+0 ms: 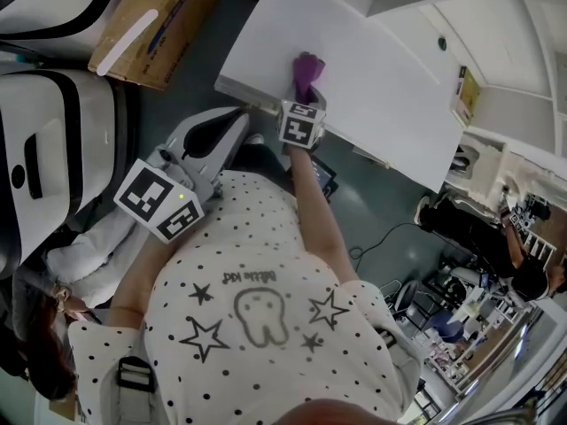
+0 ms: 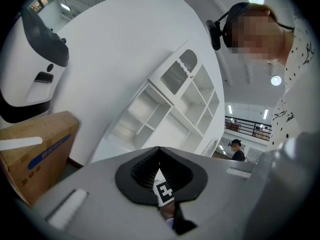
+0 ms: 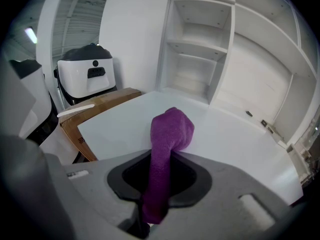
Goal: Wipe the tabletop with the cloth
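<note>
Currently, the cloth (image 3: 170, 134) is clamped by the right tongs (image 3: 162, 171), which are closed tightly on its lower part. Its bunched purple end stands out over the near portion of the white surface (image 1: 381, 69), and contact with the surface cannot be confirmed. The left tongs (image 2: 159, 159) are held back off the surface to the near left, with the jaws drawn together and nothing gripped. Several faults are judged possible. Because the cloth is gathered into a narrow wad, only a thin strip would be covered per pass, so unwiped bands may be left. If the cloth is dragged under heavy pressure, it may be pulled out of the jaws. If the tongs are lowered too far, the surface may be scraped by the hard tips. A small dark item (image 3: 248, 113) at the far right of the surface could be knocked. The surface is otherwise bare. A cardboard box (image 1: 151, 25) is seen to its left, and white shelving (image 3: 200, 49) at its far side.
</note>
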Motion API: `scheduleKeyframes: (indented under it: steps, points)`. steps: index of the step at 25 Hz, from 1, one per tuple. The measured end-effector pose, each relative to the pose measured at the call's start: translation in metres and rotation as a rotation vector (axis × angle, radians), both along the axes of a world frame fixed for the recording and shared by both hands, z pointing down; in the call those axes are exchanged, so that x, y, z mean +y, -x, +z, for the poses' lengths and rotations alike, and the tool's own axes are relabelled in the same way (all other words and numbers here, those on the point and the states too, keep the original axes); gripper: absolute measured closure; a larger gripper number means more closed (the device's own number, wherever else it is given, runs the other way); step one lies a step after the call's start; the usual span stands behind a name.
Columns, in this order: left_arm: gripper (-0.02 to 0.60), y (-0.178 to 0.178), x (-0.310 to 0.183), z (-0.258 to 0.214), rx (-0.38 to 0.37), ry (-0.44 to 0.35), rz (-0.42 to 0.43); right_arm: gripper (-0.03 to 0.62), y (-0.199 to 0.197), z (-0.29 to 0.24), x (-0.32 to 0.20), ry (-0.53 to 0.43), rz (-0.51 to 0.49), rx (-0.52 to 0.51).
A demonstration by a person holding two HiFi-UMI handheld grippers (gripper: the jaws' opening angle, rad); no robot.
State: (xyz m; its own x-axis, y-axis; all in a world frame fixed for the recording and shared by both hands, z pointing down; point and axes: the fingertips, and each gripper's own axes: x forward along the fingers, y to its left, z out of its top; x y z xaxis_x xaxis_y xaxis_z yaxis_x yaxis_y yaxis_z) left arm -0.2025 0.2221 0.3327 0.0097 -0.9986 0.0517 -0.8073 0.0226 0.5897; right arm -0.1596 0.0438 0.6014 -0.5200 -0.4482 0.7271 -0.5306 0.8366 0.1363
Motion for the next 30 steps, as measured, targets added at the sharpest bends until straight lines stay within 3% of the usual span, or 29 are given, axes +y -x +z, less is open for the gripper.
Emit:
scheduleKeyframes:
  steps: [30]
  points:
    - [0.586, 0.007, 0.002, 0.002, -0.002, 0.009, -0.025, 0.526, 0.02, 0.001, 0.013, 0.004, -0.064, -0.007]
